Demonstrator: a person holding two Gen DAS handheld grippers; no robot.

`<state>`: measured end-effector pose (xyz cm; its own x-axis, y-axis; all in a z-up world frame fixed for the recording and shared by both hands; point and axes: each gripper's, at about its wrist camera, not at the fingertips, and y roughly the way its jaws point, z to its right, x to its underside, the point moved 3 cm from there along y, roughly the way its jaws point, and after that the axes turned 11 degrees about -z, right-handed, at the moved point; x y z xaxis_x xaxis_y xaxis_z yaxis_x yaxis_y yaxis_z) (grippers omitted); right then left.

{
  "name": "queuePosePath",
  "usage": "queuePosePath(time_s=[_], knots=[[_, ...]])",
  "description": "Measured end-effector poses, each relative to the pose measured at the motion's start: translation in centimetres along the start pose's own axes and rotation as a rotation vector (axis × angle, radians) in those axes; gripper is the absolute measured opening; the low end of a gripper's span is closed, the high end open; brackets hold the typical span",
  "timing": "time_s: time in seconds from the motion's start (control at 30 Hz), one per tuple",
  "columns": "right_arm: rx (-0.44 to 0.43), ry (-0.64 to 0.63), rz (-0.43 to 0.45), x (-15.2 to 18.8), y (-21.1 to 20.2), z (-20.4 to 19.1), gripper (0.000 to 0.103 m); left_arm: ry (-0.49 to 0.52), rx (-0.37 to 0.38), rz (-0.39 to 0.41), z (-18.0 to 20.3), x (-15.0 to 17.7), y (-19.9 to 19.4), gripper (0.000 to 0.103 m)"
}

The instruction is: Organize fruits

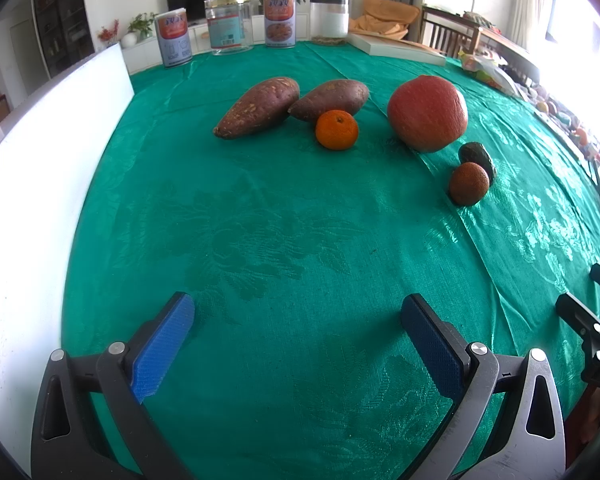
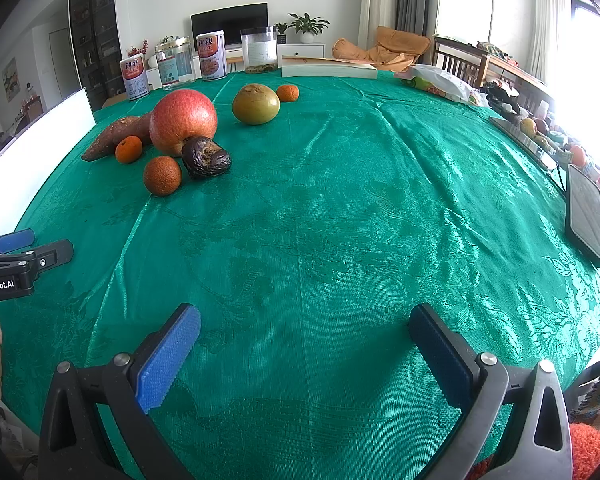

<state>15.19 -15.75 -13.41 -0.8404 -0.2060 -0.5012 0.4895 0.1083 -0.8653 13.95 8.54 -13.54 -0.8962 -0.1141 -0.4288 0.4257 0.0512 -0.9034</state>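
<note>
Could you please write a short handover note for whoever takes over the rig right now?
Left tool: open, empty, above the green tablecloth.
Right tool: open, empty, also above the cloth.
Far left cluster: two sweet potatoes, small mandarin, big red fruit, rough orange fruit, dark wrinkled fruit.
Farther back: green-yellow fruit beside another mandarin.
Done: nothing gripped; fruits lie loose.
Left: apparently all the sorting.

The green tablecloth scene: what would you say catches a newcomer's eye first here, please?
The big red pomegranate stands out, in a cluster left of centre on the green tablecloth with two sweet potatoes, small oranges and a dark wrinkled fruit. A green-yellow fruit sits apart, farther back. Both grippers, left and right, hover open and empty.
</note>
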Motion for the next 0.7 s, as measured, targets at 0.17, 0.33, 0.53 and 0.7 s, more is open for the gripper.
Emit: queuePosePath(time_s=[0.17,0.33,0.53,0.7], knots=[[0.0,0.0,0.0,0.0,0.0,0.0,0.103,0.0,0.0,0.0,0.0,0.0,0.0,0.103],[0.0,0.0,-0.001,0.0,0.0,0.0,0.103,0.0,0.0,0.0,0.0,0.0,0.0,0.103],[-0.003,-0.006,0.0,0.1,-0.2,0.0,0.103,0.0,0.005,-0.001,-0.1,0.0,0.0,0.102],[-0.002,-0.005,0.001,0.1,-0.2,0.0,0.103,-0.08,0.086,-0.002,-1.9,-0.9,-0.9,0.101]])
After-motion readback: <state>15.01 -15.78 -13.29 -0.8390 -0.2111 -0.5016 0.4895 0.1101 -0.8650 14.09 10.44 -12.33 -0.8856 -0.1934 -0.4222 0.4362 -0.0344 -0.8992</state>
